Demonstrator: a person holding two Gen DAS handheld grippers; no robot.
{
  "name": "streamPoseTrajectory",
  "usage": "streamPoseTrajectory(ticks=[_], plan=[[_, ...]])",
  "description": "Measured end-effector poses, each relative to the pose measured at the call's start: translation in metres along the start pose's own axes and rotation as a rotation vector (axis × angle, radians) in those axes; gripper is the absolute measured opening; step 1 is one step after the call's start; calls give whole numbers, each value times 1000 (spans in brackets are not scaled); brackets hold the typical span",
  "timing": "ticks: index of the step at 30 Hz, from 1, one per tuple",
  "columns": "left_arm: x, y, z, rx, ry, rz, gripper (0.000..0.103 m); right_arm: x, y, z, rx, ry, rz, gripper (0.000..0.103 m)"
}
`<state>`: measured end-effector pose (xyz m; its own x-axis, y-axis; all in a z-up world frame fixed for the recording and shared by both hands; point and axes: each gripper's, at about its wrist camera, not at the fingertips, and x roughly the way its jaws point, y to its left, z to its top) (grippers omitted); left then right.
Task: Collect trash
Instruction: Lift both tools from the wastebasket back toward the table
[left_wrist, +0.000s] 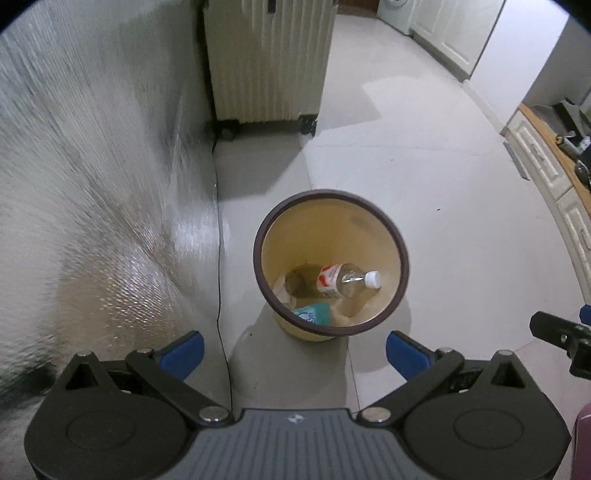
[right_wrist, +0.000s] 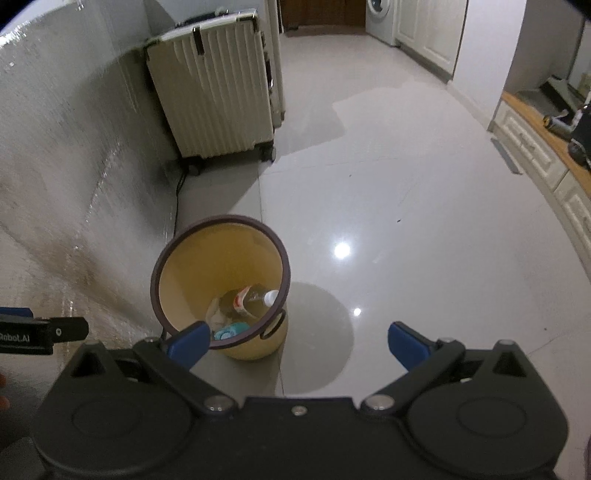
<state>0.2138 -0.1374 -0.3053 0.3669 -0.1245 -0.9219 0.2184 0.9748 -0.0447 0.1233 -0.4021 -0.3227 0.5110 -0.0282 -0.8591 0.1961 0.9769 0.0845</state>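
A yellow trash bin with a dark brown rim stands on the floor below me; it also shows in the right wrist view. Inside lie a clear plastic bottle with a white cap, a teal packet and some crumpled white paper. My left gripper is open and empty, held above the bin's near edge. My right gripper is open and empty, above and to the right of the bin. Part of the right gripper shows at the left view's right edge.
A cream ribbed suitcase stands by the textured wall. A black cable runs along the wall's foot. White cabinets with a wooden top line the right side. Glossy tiled floor lies between.
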Motion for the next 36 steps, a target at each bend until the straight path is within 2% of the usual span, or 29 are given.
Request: streamPoseTrajectory(ticks=[6,20,30,36], plan=[[-48,-8,-7,13,-64,0,103,-49,-2,1,6,-65,-6,103],[-172,-34,-1,26,-324,-57,103,-171,1,17,11,-302,-6,103],[-251,-34,-9,38,-473,-80,103,-243,6,28,24,-472,-6,103],[-295,-17,-18,22,-556,-79,103,-277,22,33,5,-549,11,103]])
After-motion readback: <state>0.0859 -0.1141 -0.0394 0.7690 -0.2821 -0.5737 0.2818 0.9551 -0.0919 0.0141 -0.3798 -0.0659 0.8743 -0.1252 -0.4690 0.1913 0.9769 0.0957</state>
